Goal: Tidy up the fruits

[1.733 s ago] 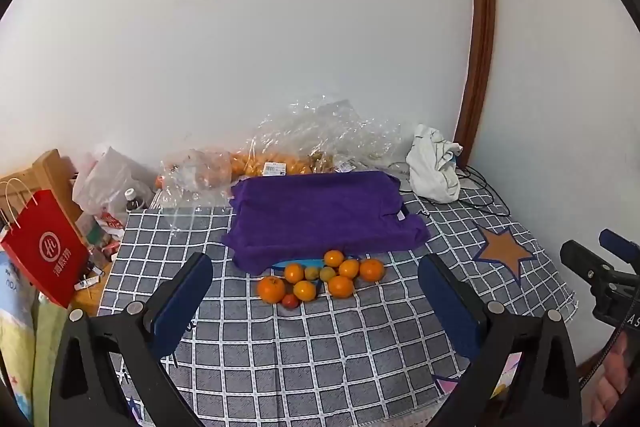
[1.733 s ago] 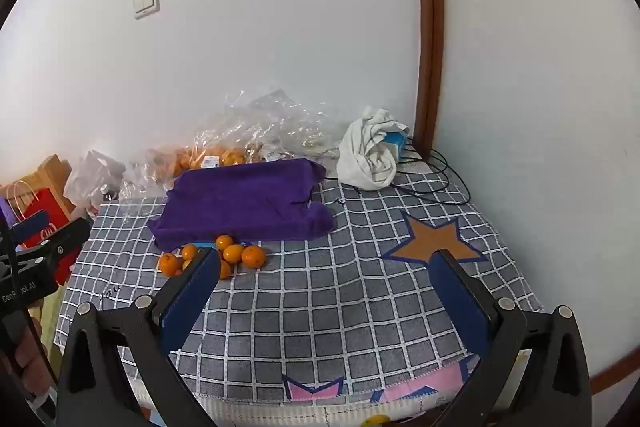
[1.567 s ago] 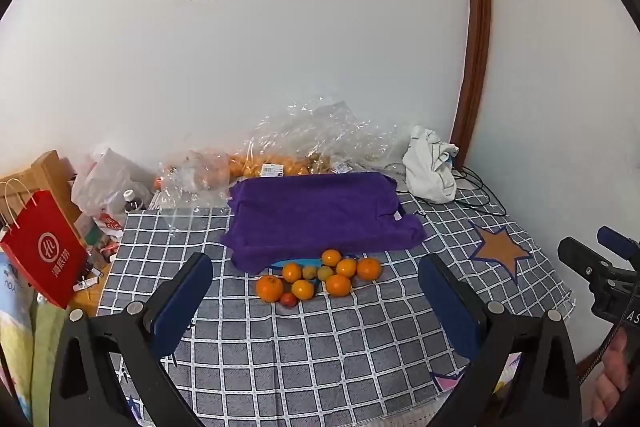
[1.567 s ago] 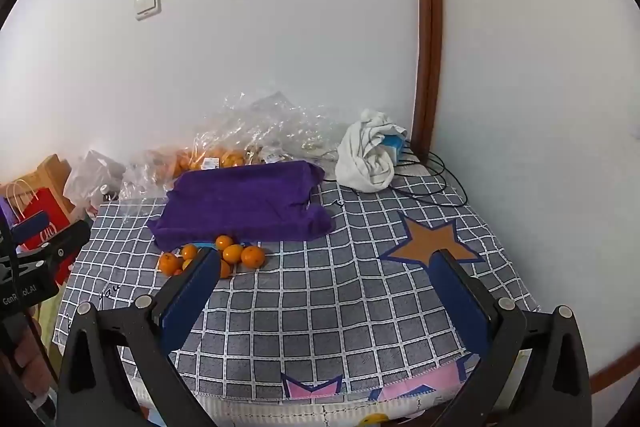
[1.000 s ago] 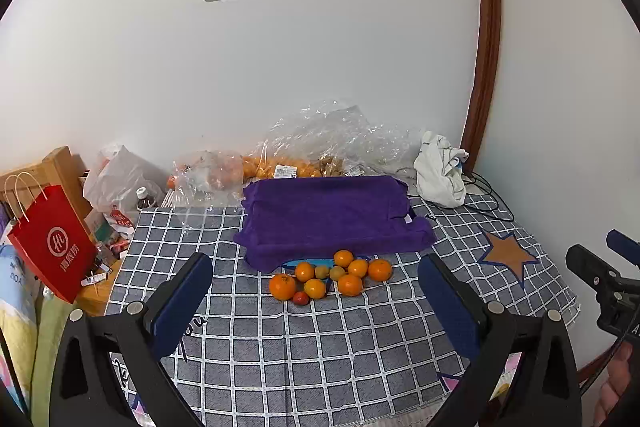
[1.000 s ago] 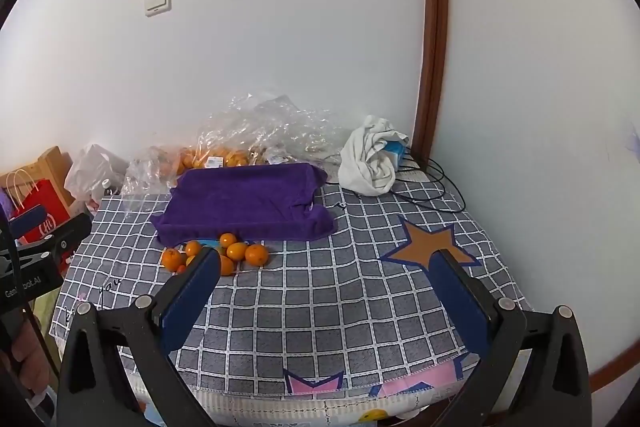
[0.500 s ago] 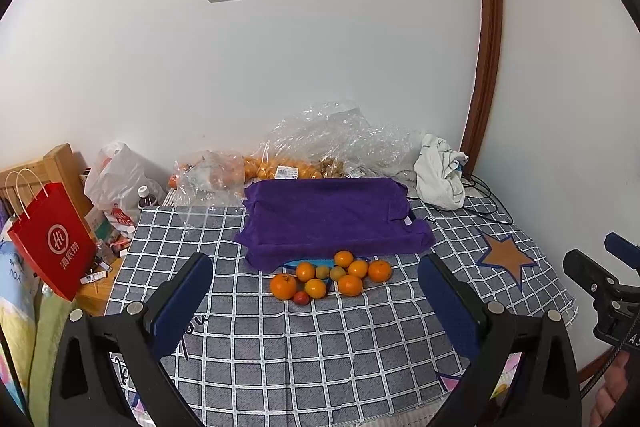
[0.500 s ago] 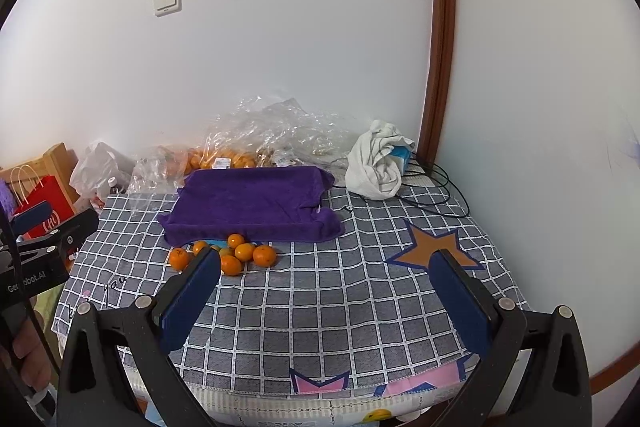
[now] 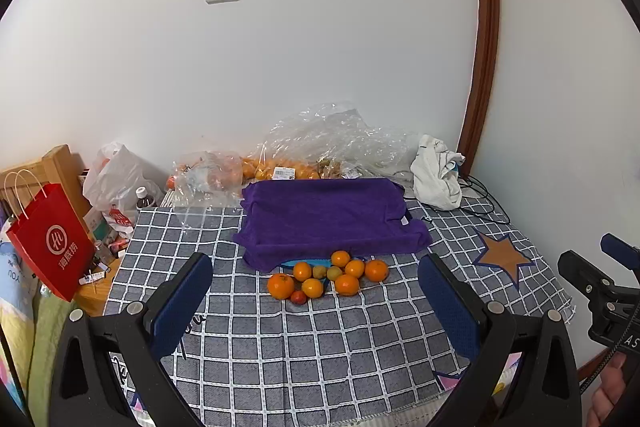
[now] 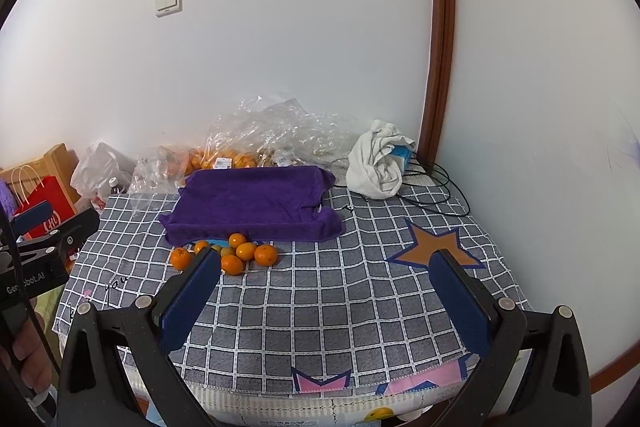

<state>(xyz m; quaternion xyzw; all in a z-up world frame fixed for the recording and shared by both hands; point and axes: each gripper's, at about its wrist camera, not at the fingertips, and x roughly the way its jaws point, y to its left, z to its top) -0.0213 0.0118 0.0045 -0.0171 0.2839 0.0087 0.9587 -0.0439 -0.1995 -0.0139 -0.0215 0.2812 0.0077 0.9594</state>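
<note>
Several loose oranges (image 9: 346,283) with two small green fruits (image 9: 334,272) and one small red fruit (image 9: 298,297) lie on the grey checked cloth (image 9: 320,339), just in front of a purple towel (image 9: 328,215). A blue edge (image 9: 304,262) shows under the towel's front. The same pile shows in the right wrist view (image 10: 244,251). My left gripper (image 9: 316,301) is open and empty, held above the cloth's near side. My right gripper (image 10: 326,293) is open and empty, to the right of the fruit.
Clear plastic bags (image 9: 304,151) holding more oranges lie behind the towel by the wall. A white crumpled cloth (image 9: 436,173) and black cables sit at the back right. A red paper bag (image 9: 48,243) and clutter stand off the left edge.
Both grippers have shifted slightly, raising and turning the views a little. The fruit and towel have not moved. Both grippers stay open.
</note>
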